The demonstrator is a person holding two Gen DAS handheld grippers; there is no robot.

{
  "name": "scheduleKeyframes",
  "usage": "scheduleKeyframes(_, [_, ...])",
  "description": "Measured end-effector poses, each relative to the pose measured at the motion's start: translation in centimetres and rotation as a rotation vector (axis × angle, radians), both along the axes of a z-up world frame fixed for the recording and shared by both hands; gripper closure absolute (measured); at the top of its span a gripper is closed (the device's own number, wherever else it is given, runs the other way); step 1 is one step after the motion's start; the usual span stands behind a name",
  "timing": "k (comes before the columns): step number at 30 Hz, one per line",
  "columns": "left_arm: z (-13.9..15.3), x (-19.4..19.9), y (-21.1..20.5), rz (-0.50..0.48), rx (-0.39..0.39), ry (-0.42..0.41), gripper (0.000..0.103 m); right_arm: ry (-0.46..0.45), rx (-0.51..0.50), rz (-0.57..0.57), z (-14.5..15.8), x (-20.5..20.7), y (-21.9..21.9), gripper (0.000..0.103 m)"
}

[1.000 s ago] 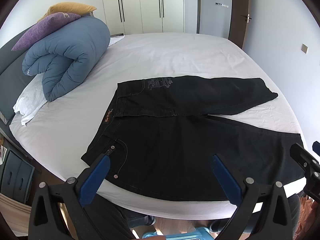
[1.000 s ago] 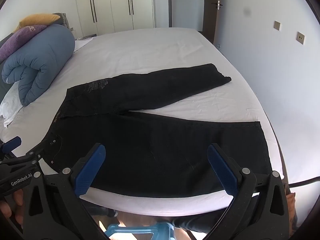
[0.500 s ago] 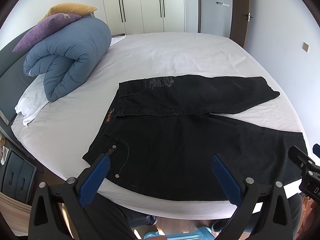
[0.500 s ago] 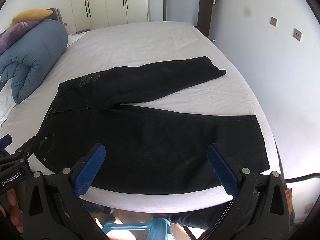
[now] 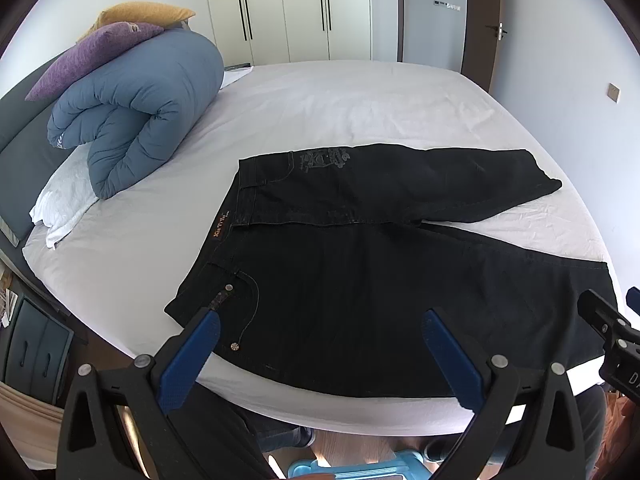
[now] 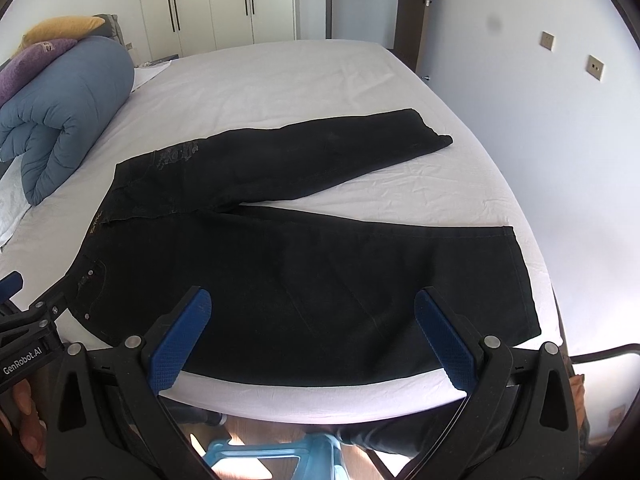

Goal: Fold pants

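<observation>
Black pants (image 5: 360,264) lie flat on the white bed, waist to the left, two legs spread apart to the right; they also show in the right wrist view (image 6: 304,264). My left gripper (image 5: 320,320) is open and empty, hovering above the near edge by the waist pocket. My right gripper (image 6: 312,300) is open and empty above the near leg, by the bed's front edge. The near leg's hem (image 6: 520,276) lies at the right; the far leg's hem (image 6: 436,132) points to the back right.
A rolled blue duvet (image 5: 132,108) with purple and yellow pillows lies at the bed's left. The white sheet (image 5: 340,104) stretches behind the pants. Wardrobes and a door stand at the back. A wall (image 6: 560,120) is close on the right.
Both grippers have shifted slightly, the right one a little toward the right and closer to the near leg. The pants have not moved. Both grippers stay open.
</observation>
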State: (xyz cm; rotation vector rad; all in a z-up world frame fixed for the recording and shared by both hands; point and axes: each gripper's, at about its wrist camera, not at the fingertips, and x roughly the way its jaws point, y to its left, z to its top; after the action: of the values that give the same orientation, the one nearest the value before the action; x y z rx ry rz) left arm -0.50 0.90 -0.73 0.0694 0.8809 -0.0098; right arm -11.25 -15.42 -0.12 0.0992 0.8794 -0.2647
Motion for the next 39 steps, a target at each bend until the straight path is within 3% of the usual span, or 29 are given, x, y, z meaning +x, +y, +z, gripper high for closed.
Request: scheduleKeyframes(39, [-0.71, -0.37, -0.33, 0.0, 0.003, 0.01, 0.0, 0.003, 0.015, 0.003, -0.43, 0.07, 0.02, 0.0])
